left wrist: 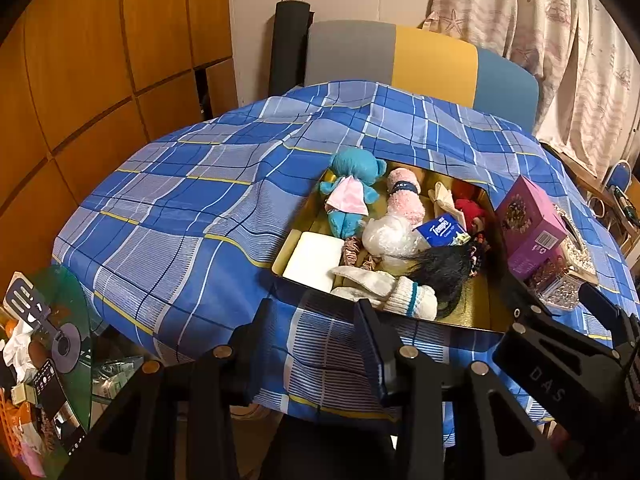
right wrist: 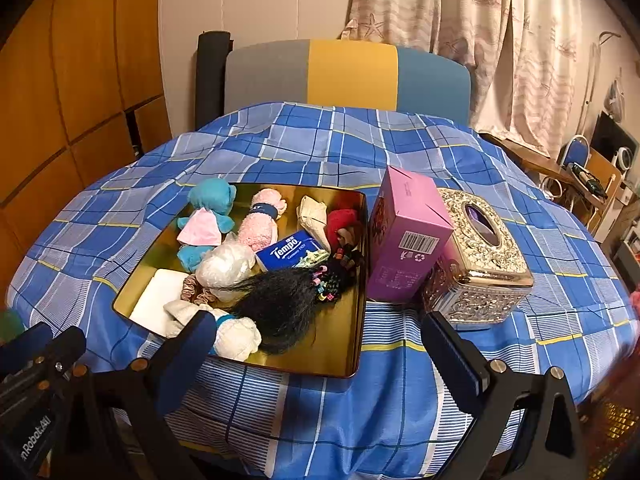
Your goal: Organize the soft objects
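Plaid tablecloth (right wrist: 304,152) bears gold tray (right wrist: 352,344) of toys.

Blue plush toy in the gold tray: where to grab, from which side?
Grip the blue plush toy across its torso at the pink bib, coming from above. It lies flat at the gold tray's far-left corner, limbs splayed; the pink rolled plush beside it crowds side entry.
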